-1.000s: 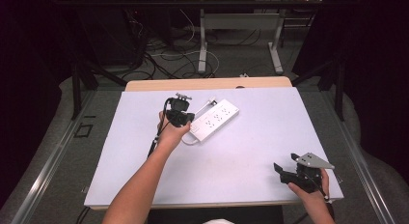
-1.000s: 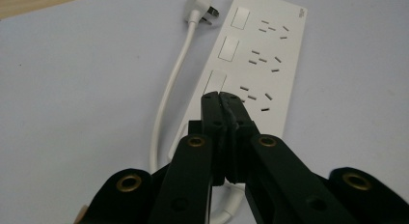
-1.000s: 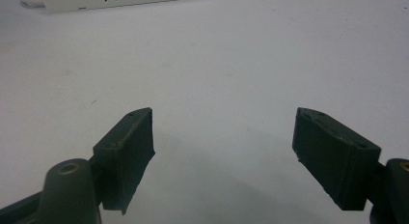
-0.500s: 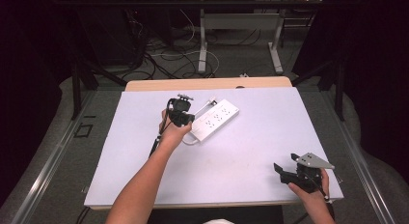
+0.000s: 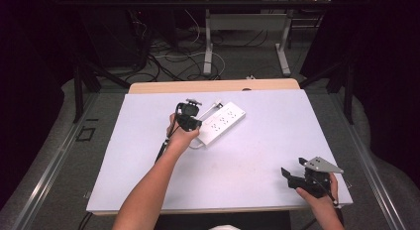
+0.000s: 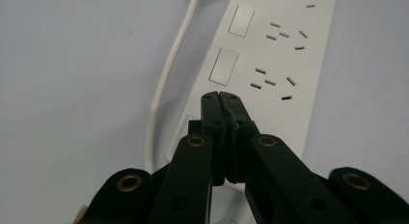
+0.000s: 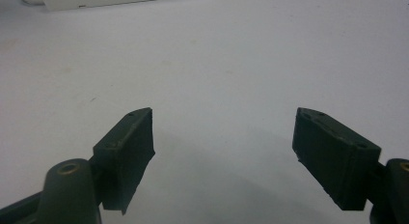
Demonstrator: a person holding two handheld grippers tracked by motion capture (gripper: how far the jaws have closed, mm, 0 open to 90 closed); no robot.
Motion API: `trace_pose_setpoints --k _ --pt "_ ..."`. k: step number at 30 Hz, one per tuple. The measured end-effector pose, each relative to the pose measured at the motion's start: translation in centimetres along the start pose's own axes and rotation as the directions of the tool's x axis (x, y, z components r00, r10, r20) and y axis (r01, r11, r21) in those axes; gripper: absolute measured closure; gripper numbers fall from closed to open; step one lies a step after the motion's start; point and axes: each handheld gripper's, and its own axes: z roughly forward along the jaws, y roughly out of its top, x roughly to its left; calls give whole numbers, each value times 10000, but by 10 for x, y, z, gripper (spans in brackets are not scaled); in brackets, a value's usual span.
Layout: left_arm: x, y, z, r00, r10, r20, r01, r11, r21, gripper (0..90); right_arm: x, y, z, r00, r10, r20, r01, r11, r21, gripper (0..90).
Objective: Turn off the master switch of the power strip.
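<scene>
The power strip (image 5: pixel 222 122) lies on the table (image 5: pixel 257 155), toward its far side and left of centre. The left gripper (image 5: pixel 194 123) is over the strip's near end. The right gripper (image 5: pixel 292 176) sits well apart at the near right corner.

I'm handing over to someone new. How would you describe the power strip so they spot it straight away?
Start from the white table top and look to its far middle. The power strip lies there at a slant, just beyond the left gripper, whose shut jaws sit over its near end. It is long, white, with socket slots, square switches and a white cable.
</scene>
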Motion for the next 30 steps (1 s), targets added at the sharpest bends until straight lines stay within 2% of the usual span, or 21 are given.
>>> trace_pose_setpoints --k 10,24,30 --pt "3 -3 10 9999 111 -75 -107 9988 486 899 -1 0 1 10000 -10 -68 10 10000 -58 221" --pt "1 -6 17 9997 207 -108 -199 9973 706 899 -1 0 1 10000 -19 -78 19 10000 -49 221" --pt "1 -7 17 9998 170 -143 -160 9977 653 899 -1 -1 1 10000 7 -90 -8 10000 -46 221"
